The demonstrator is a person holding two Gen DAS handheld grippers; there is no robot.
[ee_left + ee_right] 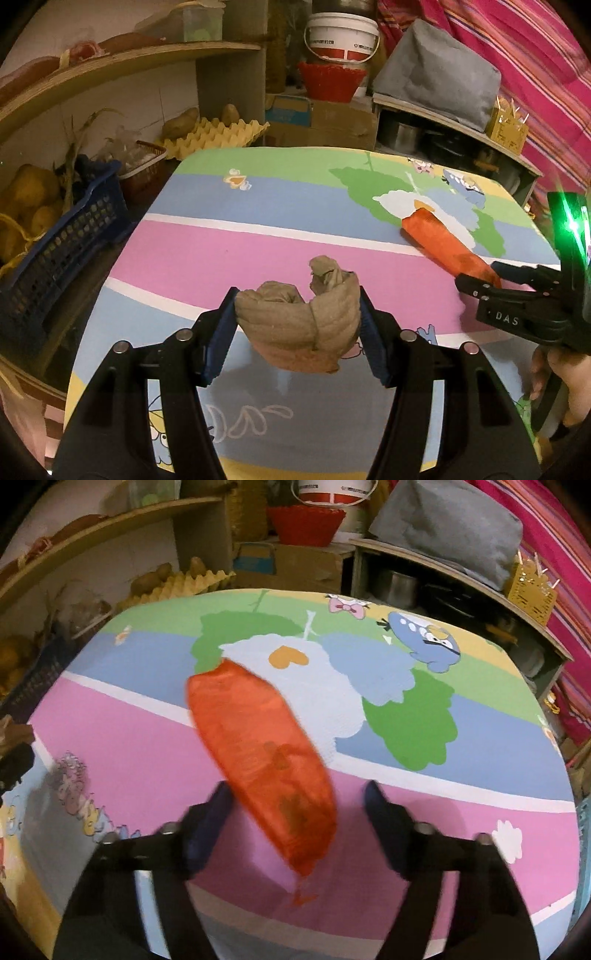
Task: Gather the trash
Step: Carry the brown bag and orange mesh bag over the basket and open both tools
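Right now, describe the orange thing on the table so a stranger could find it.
On the cartoon-printed table, look at the pink band's far edge. The orange mesh bag lies slanted between the open right claw. Unlike the crumpled brown paper, it is flat, long and see-through.

- I count two pieces of trash on my table: one crumpled brown paper wad and one orange mesh bag.
- Two grippers: my left gripper has the wad between its two fingers, my right gripper has two fingers either side of the bag's near end.
- One white bucket at the back, above one red basket.
- One blue crate and one yellow egg tray.
- Two potatoes on that tray.
- One grey cloth-covered block.
- One cardboard box.
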